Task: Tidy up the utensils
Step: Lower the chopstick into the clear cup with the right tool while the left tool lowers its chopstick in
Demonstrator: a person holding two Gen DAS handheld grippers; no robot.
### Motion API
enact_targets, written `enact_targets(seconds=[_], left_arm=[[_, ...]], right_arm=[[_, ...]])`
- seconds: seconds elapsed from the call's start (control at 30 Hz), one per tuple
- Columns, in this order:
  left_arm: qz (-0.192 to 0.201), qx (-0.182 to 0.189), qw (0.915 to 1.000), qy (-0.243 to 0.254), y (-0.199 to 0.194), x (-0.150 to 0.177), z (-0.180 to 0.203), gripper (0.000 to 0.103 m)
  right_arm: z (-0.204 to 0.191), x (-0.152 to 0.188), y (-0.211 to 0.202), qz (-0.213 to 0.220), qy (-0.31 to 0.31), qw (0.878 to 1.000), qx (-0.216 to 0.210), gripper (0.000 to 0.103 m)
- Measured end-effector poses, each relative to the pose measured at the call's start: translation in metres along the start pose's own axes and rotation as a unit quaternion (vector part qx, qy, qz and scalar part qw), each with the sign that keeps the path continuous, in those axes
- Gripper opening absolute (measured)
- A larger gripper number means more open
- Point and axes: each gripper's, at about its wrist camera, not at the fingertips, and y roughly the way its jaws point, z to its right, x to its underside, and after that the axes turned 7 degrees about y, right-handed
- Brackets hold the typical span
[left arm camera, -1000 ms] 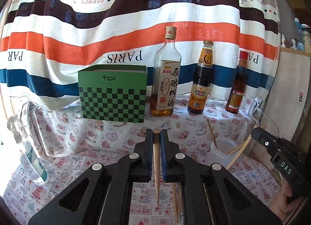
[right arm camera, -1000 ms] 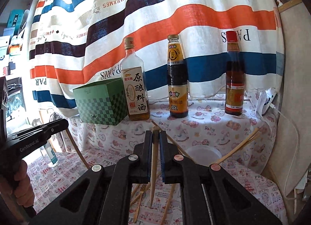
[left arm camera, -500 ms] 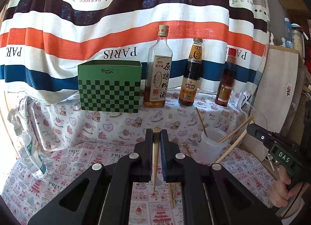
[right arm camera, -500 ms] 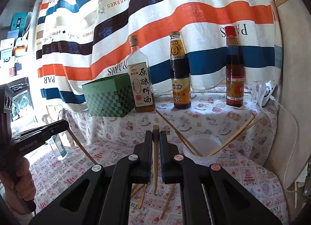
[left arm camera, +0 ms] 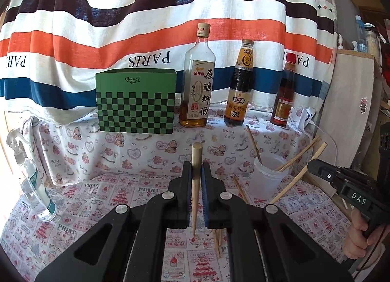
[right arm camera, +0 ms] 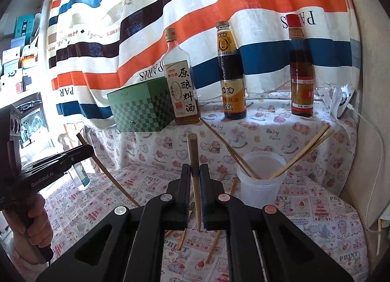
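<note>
Striped curtain, right-wrist-only shelves

On the raised shelf ahead of me stand 3 bottles in a row: a clear cooking-wine bottle, a dark sauce bottle and a red-capped bottle. A green checkered box sits left of them. A striped curtain hangs behind. A spray bottle stands far left.

Matt black plastic tongs grip a smooth wooden chopstick; a translucent plastic cup holds more wooden chopsticks. Printed cotton cloth drapes the desk beneath glossy glass bottles.
</note>
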Motion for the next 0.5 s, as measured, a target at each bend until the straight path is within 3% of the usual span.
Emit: enact_targets(seconds=[0.5], left_arm=[[-0.003,0.011,0.9999,0.0,0.001,0.004,-0.001,0.006]], right_arm=[[0.006,0.009,0.022,-0.029,0.009,1.0,0.008,0.008]])
